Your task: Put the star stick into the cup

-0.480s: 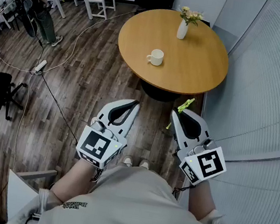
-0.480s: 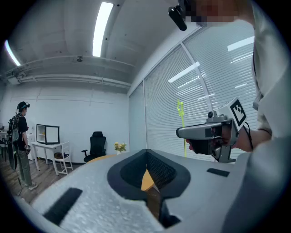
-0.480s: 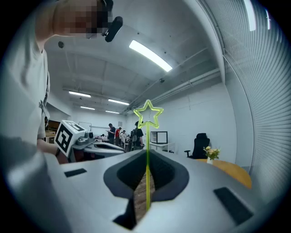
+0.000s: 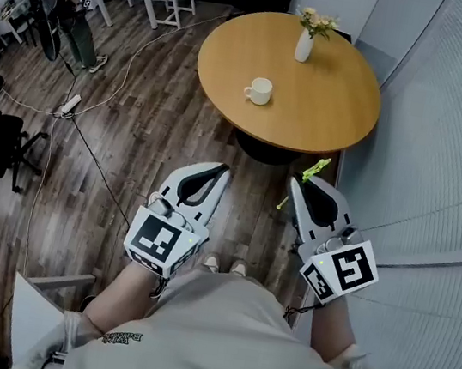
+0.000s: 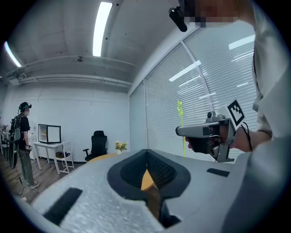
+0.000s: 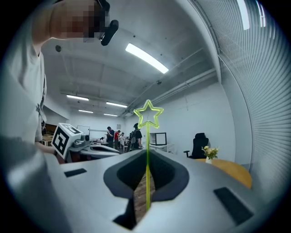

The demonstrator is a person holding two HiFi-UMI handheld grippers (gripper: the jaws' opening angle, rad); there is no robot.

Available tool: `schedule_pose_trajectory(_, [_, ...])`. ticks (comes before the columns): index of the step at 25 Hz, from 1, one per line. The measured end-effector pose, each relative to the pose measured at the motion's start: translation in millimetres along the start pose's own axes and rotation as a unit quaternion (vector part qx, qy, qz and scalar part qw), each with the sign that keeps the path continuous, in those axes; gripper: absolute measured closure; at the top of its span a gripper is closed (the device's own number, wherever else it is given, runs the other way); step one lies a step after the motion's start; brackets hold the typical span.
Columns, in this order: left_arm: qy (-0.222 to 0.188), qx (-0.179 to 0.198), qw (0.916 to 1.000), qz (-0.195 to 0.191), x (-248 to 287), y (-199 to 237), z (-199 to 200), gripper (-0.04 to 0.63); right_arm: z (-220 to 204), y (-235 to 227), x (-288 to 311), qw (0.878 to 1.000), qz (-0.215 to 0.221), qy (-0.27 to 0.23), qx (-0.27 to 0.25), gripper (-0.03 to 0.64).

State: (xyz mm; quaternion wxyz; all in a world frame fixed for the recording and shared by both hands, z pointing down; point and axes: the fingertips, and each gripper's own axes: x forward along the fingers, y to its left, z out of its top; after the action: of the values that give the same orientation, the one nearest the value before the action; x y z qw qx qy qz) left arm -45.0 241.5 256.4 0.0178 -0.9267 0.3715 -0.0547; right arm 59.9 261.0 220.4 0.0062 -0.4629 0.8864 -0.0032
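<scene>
Seemingly hollow-outlined neon-green star stick (image 6: 147, 136) pinched by right tool (image 6: 147, 159); left tool (image 5: 146, 160) closed on nothing.

- Pale grey left gripper (image 4: 221, 169) and right gripper (image 4: 294, 184), black-lined inside, tapering to points.
- A black-and-white marker cube (image 4: 157, 241) on each.
- Light beige short-sleeved shirt (image 4: 215, 342).

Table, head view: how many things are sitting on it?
2. A white cup sits left of the middle of the table, and a white vase with flowers stands near its far edge. Nothing else shows on the top, and none of it is hidden.
</scene>
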Motion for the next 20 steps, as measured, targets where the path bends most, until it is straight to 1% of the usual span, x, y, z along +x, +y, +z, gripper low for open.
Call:
schedule_pose_trajectory(5, [0.008, 0.000, 1.0000, -0.003, 2.4, -4.5, -5.8, 0.574, 2.8, -2.7, -3.0, 1.000, 0.002, -0.014, 0.003, 0.583])
schedule_pose_trajectory(10, [0.007, -0.001, 1.0000, -0.006, 10.6, -13.3, -6.5, 0.574, 3.1, -10.3, -8.1, 1.000, 0.003, -0.013, -0.002, 0.583])
schedule_pose_trajectory(16, [0.006, 0.004, 1.0000, -0.002, 25.5, -22.7, -4.7, 0.574, -1.6, -27.9, -19.1, 1.000, 0.001, -0.013, 0.006, 0.583])
schedule_pose_trajectory(20, [0.015, 0.002, 0.9999, 0.000, 35.7, -32.6, -12.2, 0.574, -8.2, -37.1, -25.7, 1.000, 0.009, -0.009, 0.008, 0.583])
